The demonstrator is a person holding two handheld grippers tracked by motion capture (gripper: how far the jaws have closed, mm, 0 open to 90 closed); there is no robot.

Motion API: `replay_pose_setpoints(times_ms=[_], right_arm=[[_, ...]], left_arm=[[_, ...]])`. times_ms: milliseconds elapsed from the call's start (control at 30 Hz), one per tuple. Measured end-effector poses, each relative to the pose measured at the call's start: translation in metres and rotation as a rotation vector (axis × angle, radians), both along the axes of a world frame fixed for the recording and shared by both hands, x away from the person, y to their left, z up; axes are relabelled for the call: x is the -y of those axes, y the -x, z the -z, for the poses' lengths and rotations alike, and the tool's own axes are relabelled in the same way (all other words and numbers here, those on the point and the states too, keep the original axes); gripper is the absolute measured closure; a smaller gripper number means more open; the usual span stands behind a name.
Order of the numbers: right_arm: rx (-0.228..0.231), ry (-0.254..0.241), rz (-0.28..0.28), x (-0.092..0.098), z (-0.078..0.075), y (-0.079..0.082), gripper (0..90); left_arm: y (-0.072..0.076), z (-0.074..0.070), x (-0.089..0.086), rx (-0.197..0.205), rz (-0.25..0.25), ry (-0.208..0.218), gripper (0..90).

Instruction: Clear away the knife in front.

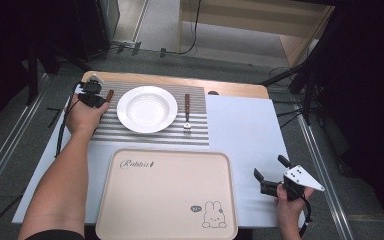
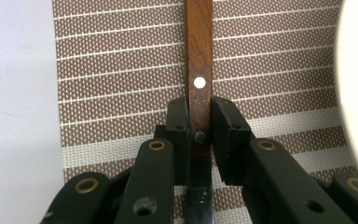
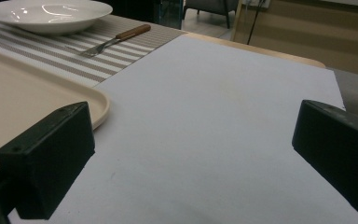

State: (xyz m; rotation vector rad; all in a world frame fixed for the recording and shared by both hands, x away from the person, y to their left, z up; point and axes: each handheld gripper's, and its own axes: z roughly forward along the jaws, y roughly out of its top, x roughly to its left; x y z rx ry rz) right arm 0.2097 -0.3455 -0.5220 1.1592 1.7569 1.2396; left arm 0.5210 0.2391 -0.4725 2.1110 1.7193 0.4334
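The left gripper [image 2: 199, 123] has its 2 jaws closed on the wooden handle of a knife [image 2: 199, 70], gripping it near where the handle meets the metal blade. The knife lies on the striped placemat [image 1: 105, 131], just to the left of the white plate [image 1: 147, 109]; in the high view its handle tip [image 1: 109, 94] shows beside the left gripper [image 1: 91, 95]. A fork [image 1: 186, 113] with a matching wooden handle lies on the mat at the plate's right.

As a judgement, the place setting looks close to done: plate, fork and knife are all on the mat, and what seems left is to let go of the knife or adjust how it lies. I cannot tell whether the knife rests flat on the mat or is slightly lifted.

The right gripper [image 1: 272, 177] sits idle on the pale sheet on the tabletop [image 1: 240, 90], jaws wide apart and holding nothing, just right of the beige tray [image 1: 165, 192].

The tray is printed "Rabbit" in script and has a small rabbit drawing; its tiny speech bubble is too small to read.
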Motion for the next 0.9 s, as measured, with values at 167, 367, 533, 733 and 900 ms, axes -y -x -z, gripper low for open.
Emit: replay_pose_setpoints(times_ms=[167, 367, 533, 733, 900], right_arm=[[-0.001, -0.002, 0.0, 0.0, 0.0, 0.0, 0.0], [0.002, -0.001, 0.0, 0.0, 0.0, 0.0, 0.0], [0.001, 0.001, 0.0, 0.0, 0.0, 0.0, 0.0], [0.0, 0.004, 0.002, 0.0, 0.0, 0.0, 0.0], [0.0, 0.005, 0.001, 0.0, 0.0, 0.0, 0.0]], left_arm=[[0.004, -0.001, -0.002, 0.004, -0.002, 0.015, 76.7], [0.01, -0.005, -0.005, 0.005, -0.002, 0.025, 76.7], [0.016, -0.011, -0.009, 0.018, 0.005, 0.038, 76.7], [0.022, -0.015, -0.011, 0.023, 0.021, 0.053, 76.6], [0.031, -0.02, -0.01, 0.035, 0.041, 0.062, 76.6]])
